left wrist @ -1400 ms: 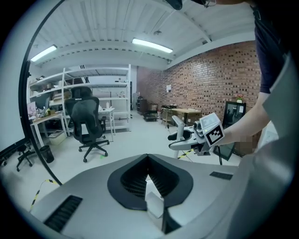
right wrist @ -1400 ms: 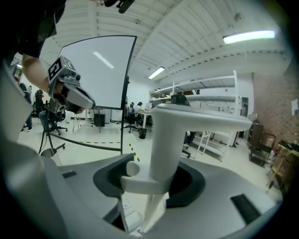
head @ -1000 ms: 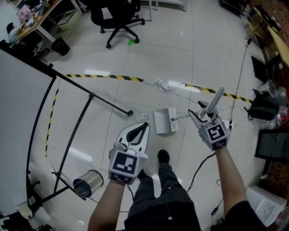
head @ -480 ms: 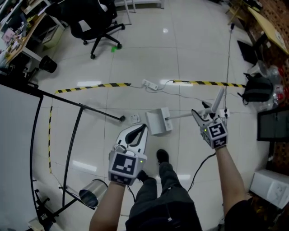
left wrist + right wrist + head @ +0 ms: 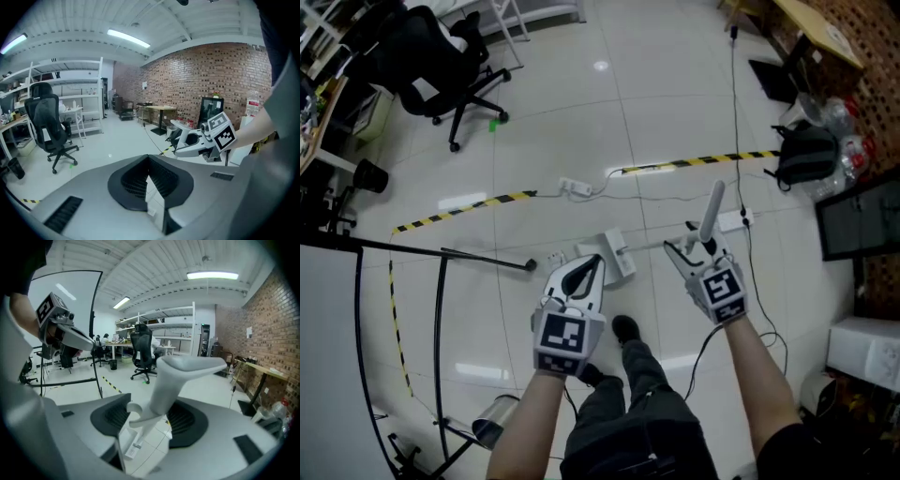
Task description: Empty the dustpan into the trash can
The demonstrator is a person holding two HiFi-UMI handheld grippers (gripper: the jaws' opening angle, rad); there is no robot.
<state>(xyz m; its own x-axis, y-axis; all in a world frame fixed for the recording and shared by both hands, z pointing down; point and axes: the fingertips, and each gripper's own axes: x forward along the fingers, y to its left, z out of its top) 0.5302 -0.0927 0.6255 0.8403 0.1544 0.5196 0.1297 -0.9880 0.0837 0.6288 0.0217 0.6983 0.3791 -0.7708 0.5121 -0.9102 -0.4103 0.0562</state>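
My right gripper [image 5: 694, 248] is shut on the grey dustpan handle [image 5: 710, 214], which stands up between its jaws [image 5: 183, 369]. Those jaws have just been opening slightly, with the handle still between them. A thin rod runs from the handle to the pale dustpan pan [image 5: 614, 255], low over the floor tiles ahead of my feet. My left gripper [image 5: 598, 261] hovers just left of the pan, shut with its tips together and nothing in it [image 5: 149, 158]. The metal trash can [image 5: 492, 433] stands at the lower left, behind my left arm.
A black stand frame [image 5: 441, 281] crosses the floor at left. Yellow-black hazard tape [image 5: 694, 161], a power strip [image 5: 577, 187] and cables lie ahead. An office chair [image 5: 441, 80] stands far left and a black bag [image 5: 806, 150] far right. My shoe [image 5: 625, 328] is beside the pan.
Both grippers have travelled across the floor, and the dustpan has come along with the right one. The trash can has slid down to the bottom left of the head view.
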